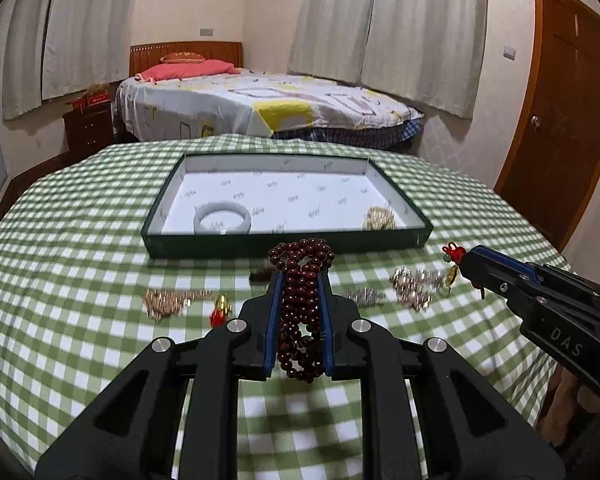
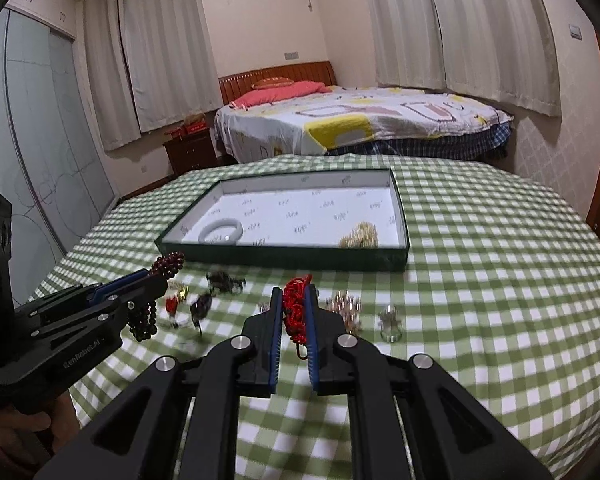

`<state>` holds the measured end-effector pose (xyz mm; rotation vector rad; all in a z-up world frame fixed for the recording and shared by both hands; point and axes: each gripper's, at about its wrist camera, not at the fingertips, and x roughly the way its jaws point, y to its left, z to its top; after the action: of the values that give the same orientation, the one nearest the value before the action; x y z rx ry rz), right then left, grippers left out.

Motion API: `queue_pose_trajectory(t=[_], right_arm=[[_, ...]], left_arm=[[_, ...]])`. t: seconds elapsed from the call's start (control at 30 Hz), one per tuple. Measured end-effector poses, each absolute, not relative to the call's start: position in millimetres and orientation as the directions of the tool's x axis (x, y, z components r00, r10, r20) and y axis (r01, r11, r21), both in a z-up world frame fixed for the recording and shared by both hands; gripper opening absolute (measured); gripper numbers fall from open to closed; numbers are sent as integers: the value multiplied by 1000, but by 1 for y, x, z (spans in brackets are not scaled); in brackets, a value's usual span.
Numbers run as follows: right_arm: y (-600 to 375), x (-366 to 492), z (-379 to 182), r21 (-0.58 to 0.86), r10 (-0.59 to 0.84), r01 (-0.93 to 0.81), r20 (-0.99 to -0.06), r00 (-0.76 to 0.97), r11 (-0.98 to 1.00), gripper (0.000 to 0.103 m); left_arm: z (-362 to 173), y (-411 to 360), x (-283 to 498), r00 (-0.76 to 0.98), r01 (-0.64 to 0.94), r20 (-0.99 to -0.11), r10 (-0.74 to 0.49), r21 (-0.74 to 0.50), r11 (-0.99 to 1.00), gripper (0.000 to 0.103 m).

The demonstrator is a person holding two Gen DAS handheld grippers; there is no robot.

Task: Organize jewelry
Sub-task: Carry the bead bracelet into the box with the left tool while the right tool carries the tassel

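Bead bracelet [image 1: 302, 304] pinched in left fingers [image 1: 274, 312], red-corded charm [image 2: 296, 312] in right fingers [image 2: 275, 320], both tilted down.

Jewelry partly sorted into a shallow green tray [image 1: 284, 246] with a white printed lining, near the far edge of the checked table.

Inside, by the near wall: a pale bangle [image 1: 222, 219] lying flat at the left end, a gold chain heap [image 1: 378, 218] at the right corner. Lifted clear of the cloth: a dark red bead strand [image 1: 300, 312] bunched in loops, and a red knotted cord charm [image 2: 296, 312]. Loose gold and silver pieces [image 1: 412, 286] scattered along the cloth before the tray's near wall, blurred.
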<state>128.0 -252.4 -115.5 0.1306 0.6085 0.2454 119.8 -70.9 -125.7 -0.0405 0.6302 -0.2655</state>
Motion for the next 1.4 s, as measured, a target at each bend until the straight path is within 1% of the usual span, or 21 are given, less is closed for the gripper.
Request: queue_pose_trajectory(t=[0.33,0.57,0.63,0.67,0.8,0.97,1.07,1.27,1.3,1.37,1.4], right_arm=[[-248,175,-77,172,263,-205,-464,846,964,11],[-241,219,-69,159,260,-211,-441,859,965,11],[-239,234,-76,162,262,-210,-452,853,964,11],[-238,239,-81,163,262,-210,-462,847,964,11],[-234,260,-111,182,274,-208,-526,805,961,11],[-232,283,-144,194,274,-196,-604,748,961,11],[-233,293,-155,203,277,-189,-635,722,961,11],[-234,306,-168,212,280,-184,-682,675,960,11],[-235,306,-169,213,280,-183,-686,672,960,11],[-236,308,-170,219,285,-183,-692,663,958,11],[-236,309,-171,221,286,-182,-695,660,958,12]], left_arm=[[-91,-74,167,826,229,-499,-260,-125,966,17],[-76,-80,214,847,198,-481,-228,-113,974,17],[-82,-82,226,840,189,-496,-220,-112,976,17],[-90,-84,236,829,180,-517,-213,-114,977,17],[-121,-86,266,774,156,-599,-204,-132,979,17],[-153,-89,292,714,141,-671,-198,-139,980,17],[-166,-92,302,684,141,-702,-199,-140,980,17],[-179,-96,313,643,148,-737,-209,-148,978,18],[-180,-96,315,640,148,-739,-210,-149,978,18],[-181,-96,316,634,147,-746,-206,-146,978,27],[-182,-96,317,632,143,-748,-205,-148,979,29]])
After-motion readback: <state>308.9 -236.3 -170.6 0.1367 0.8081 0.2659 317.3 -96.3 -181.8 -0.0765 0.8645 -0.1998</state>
